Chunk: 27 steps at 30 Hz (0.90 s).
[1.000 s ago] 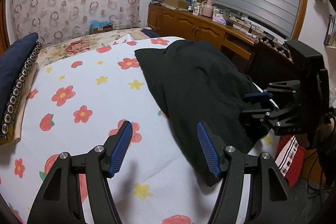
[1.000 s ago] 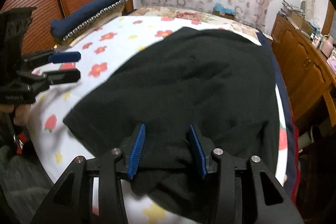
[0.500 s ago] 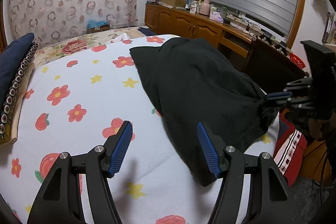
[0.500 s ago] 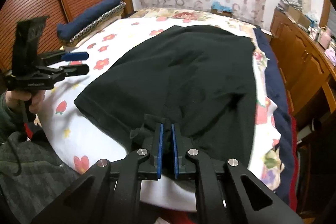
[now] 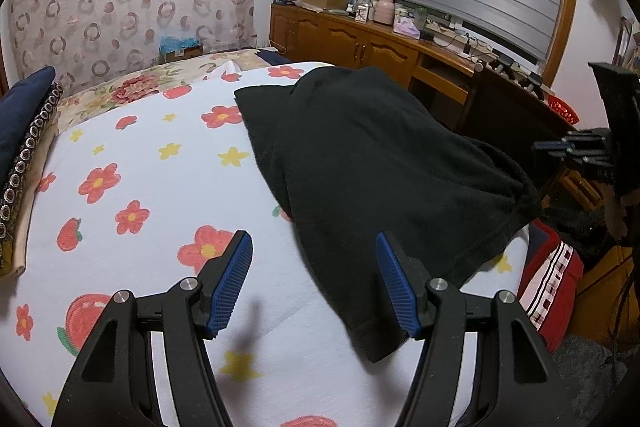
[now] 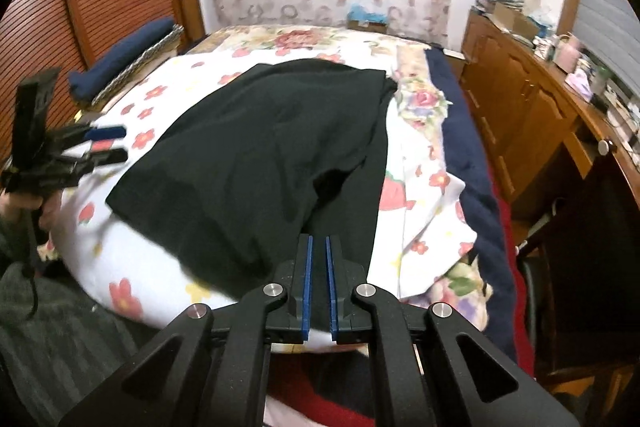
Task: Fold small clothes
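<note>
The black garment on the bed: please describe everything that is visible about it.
The black garment is plain, soft, matte cloth with a stitched hem. It lies spread on the flowered sheet, slightly rumpled, one fold near its right side. The right gripper is shut on its near edge. The open left gripper does not hold it.
</note>
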Motion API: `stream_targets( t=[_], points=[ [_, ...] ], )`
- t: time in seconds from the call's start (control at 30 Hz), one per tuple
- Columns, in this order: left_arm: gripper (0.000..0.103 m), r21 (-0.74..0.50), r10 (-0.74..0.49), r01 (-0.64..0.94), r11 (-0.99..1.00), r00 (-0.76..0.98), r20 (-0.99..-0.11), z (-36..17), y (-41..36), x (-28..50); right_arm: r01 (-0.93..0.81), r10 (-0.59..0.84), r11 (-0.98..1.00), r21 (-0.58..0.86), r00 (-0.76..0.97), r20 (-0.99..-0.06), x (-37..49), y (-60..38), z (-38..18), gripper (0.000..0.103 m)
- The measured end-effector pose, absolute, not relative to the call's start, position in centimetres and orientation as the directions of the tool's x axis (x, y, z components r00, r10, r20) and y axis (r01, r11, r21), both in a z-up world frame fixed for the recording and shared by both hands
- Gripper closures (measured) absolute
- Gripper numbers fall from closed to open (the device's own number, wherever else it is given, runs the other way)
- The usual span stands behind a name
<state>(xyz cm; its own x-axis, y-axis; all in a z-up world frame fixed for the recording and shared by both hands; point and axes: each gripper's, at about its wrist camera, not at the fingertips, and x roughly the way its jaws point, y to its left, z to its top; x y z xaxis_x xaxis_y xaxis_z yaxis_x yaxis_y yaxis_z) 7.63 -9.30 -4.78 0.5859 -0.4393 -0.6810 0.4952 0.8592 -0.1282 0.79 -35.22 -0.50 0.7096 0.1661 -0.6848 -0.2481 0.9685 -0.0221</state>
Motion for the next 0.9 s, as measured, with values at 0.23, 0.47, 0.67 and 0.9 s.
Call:
stream_targets(
  t=[0.23, 0.47, 0.67, 0.9],
  points=[
    [0.038, -0.129, -0.442, 0.500, 0.856, 0.581, -0.683, -4.9, -9.4, 7.5, -0.220, 0.190, 0.974, 0.044, 0.702, -0.686, 2.1, -34.2, -2.8, 0.073],
    [0.038, -0.130, -0.440, 0.498, 0.857, 0.577, -0.688, -5.1, -9.5, 7.3, -0.244, 0.256, 0.963, 0.118, 0.678, -0.689, 2.7, -33.9, -4.6, 0.096],
    [0.038, -0.132, -0.442, 0.501, 0.855, 0.574, -0.690, -5.2, -9.8, 7.2, -0.209, 0.203, 0.975, 0.073, 0.708, -0.677, 0.7, -35.7, -3.2, 0.101],
    [0.038, -0.134, -0.444, 0.507, 0.851, 0.559, -0.701, -5.7, -10.3, 7.3, -0.166, 0.198, 0.980, 0.114, 0.684, -0.702, 1.1, -36.7, -4.4, 0.101]
  ],
)
